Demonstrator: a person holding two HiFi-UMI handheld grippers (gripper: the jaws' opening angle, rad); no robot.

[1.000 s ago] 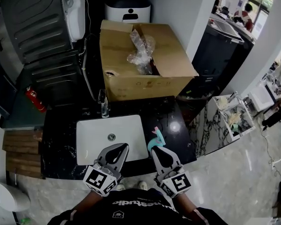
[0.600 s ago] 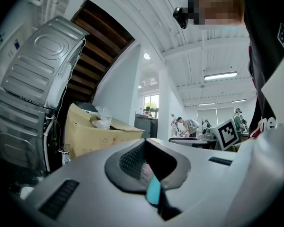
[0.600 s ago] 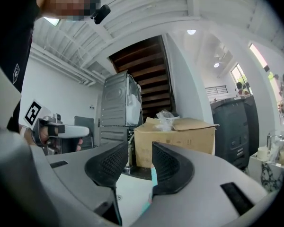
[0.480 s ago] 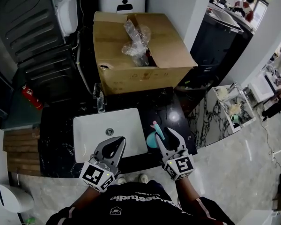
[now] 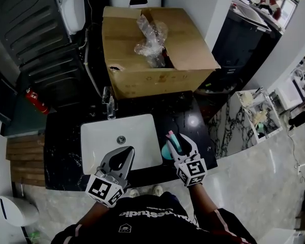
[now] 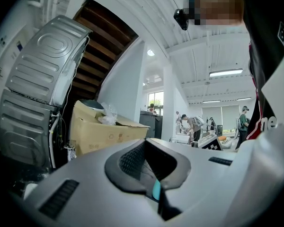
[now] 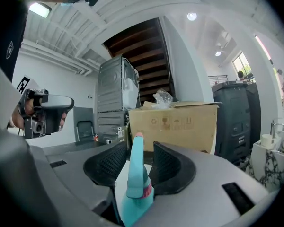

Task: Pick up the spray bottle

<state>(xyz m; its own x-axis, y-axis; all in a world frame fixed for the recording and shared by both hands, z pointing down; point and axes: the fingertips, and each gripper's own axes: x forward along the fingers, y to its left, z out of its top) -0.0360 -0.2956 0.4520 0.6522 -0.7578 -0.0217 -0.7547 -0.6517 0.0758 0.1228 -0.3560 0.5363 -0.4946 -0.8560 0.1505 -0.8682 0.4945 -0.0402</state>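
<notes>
A teal spray bottle (image 5: 170,145) with a pink nozzle tip stands on the black countertop (image 5: 190,117) just right of the white sink (image 5: 99,136). My right gripper (image 5: 178,142) is at the bottle and its jaws are opening. In the right gripper view the bottle's head (image 7: 135,173) rises between the two dark pads (image 7: 165,167), with a gap beside it. My left gripper (image 5: 123,152) hangs over the sink's front edge. Its jaws (image 6: 149,161) meet at the tips with nothing held.
A large open cardboard box (image 5: 152,55) with crumpled plastic stands behind the counter. A faucet (image 5: 109,108) rises at the sink's back edge. A grey appliance (image 5: 35,29) and a red fire extinguisher (image 5: 34,101) are at the left. A white rack (image 5: 251,116) stands to the right.
My right gripper has moved forward and down beside the spray bottle, and its jaws have gone from shut to wide apart around it. The left gripper has barely shifted.
</notes>
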